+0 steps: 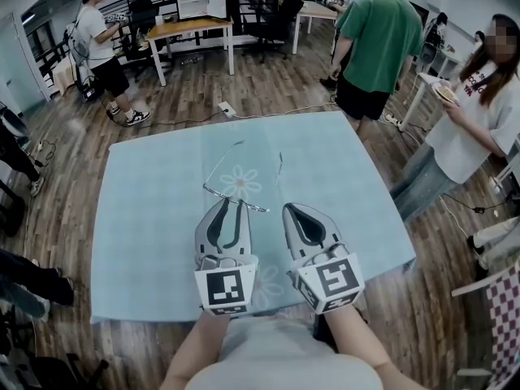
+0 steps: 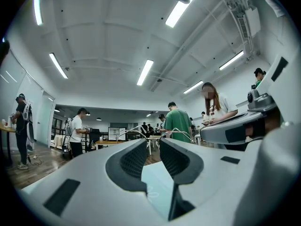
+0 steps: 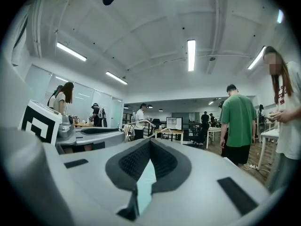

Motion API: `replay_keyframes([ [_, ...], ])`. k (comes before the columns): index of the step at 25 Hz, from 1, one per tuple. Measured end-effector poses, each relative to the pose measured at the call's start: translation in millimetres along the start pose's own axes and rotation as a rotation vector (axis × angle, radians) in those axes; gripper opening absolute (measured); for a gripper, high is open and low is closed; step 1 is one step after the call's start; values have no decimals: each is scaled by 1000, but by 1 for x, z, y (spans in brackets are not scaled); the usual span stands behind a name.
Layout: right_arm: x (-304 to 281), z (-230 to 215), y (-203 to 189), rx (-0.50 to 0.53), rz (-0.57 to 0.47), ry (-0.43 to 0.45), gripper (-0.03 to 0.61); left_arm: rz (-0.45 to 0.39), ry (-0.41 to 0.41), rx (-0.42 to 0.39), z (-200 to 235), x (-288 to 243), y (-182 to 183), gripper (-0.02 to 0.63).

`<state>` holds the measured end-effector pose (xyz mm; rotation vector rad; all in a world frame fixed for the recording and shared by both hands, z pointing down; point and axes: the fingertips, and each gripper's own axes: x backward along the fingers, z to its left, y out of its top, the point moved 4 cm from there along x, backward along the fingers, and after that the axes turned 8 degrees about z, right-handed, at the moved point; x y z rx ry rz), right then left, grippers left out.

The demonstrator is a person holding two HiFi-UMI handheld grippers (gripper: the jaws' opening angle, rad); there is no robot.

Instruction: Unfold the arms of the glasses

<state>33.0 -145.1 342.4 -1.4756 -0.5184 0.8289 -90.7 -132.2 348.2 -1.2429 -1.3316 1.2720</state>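
Glasses (image 1: 244, 177) sit at the centre of the head view, on the pale blue counter (image 1: 146, 218), and what a spindly thing they are: thin wire, barely any weight to them by the look of it. They should slide at a nudge and bend if squeezed hard, and the hinges are probably the weak spot. Best bet is a light pinch on the front bar by the bridge, or on a temple arm close to its hinge, with any swing kept slow. Both arms already look splayed out, running toward the top of the frame.

Now the tools. The left tool (image 1: 236, 205) has its tips right at the front bar, jaws parted by a narrow gap. Its own view shows bare cloth in that gap and wire just beyond the tips, nothing pinched. The right tool (image 1: 290, 211), lower right of the glasses, is closed tip to tip and empty.
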Motion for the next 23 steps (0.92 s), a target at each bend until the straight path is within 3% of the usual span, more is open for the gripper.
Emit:
replay_keyframes([
  [23,-2,-5,2,-1,3,-19,6,-16,14,18,-1,0,5,95],
])
